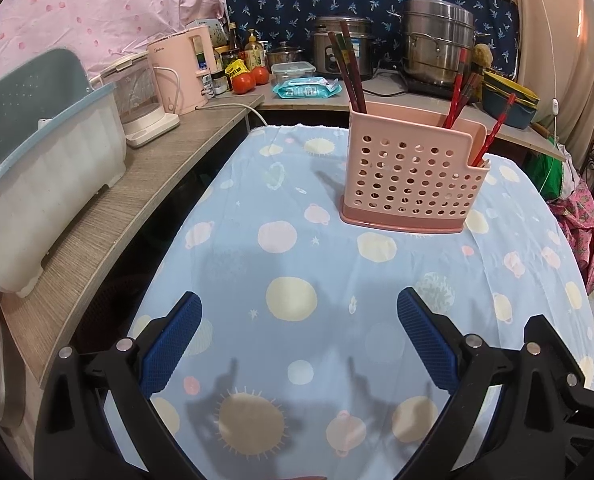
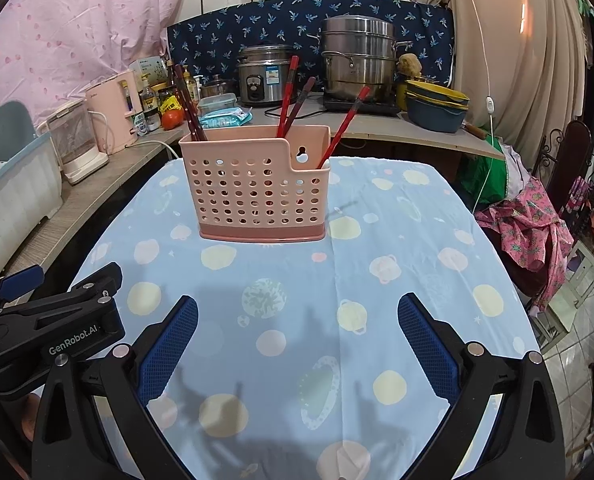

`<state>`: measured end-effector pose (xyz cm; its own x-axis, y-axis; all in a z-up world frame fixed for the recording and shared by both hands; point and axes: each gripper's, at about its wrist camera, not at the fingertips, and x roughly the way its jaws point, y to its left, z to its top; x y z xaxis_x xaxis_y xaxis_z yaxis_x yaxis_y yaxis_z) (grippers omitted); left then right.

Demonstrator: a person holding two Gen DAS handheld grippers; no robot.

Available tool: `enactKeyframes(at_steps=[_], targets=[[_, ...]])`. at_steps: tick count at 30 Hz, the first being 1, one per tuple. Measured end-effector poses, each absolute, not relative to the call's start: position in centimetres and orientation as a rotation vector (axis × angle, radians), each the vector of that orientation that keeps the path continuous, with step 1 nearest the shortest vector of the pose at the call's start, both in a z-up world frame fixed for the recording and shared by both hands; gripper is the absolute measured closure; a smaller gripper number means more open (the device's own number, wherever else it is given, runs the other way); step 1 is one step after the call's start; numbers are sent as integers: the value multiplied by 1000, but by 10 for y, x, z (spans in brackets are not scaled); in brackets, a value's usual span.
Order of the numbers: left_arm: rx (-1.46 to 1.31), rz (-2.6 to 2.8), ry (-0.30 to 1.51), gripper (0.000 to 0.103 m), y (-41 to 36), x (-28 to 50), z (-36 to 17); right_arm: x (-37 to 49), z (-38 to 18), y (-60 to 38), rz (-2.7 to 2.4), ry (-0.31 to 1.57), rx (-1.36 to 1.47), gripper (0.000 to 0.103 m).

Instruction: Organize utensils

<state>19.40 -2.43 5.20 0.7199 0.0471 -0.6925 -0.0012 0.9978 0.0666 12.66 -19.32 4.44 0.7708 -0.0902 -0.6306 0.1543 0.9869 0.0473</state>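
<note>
Pink perforated utensil caddy (image 2: 257, 188) stands upright on my table (image 2: 377, 280), toward the far end of the blue planet-print cloth; it appears divided into compartments, though the inner walls are hard to make out through the holes. Dark chopsticks (image 2: 189, 108) lean in its left end; red chopsticks (image 2: 293, 100) stand in the middle-right part; one more red chopstick (image 2: 345, 124) leans out of the low notched section at the right end. No loose utensils lie anywhere on the cloth in either view; I judge the sorting done or nearly so; what might be left is tidying the lone chopstick in the low section, if it belongs with the others.

My left tongs (image 1: 299, 340) are spread wide with nothing between the blue pads; they hang low over the near part of the cloth, well short of the caddy, pointing toward it from slightly left. My right tongs (image 2: 297, 340) are likewise spread wide and hold nothing; same low, level pose over the near edge, caddy well apart and a little left of centre. The two tongs sit side by side; the left one's black frame shows at the left edge of the right wrist view. Shadows of both fall on the cloth just under them.
</note>
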Motion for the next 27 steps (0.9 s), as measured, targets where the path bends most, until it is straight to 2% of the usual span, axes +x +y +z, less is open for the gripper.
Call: enactKeyframes(at_steps=[27], targets=[[72,35,767,9,-26,194,50,123,38,-199,-140,686,92,6]])
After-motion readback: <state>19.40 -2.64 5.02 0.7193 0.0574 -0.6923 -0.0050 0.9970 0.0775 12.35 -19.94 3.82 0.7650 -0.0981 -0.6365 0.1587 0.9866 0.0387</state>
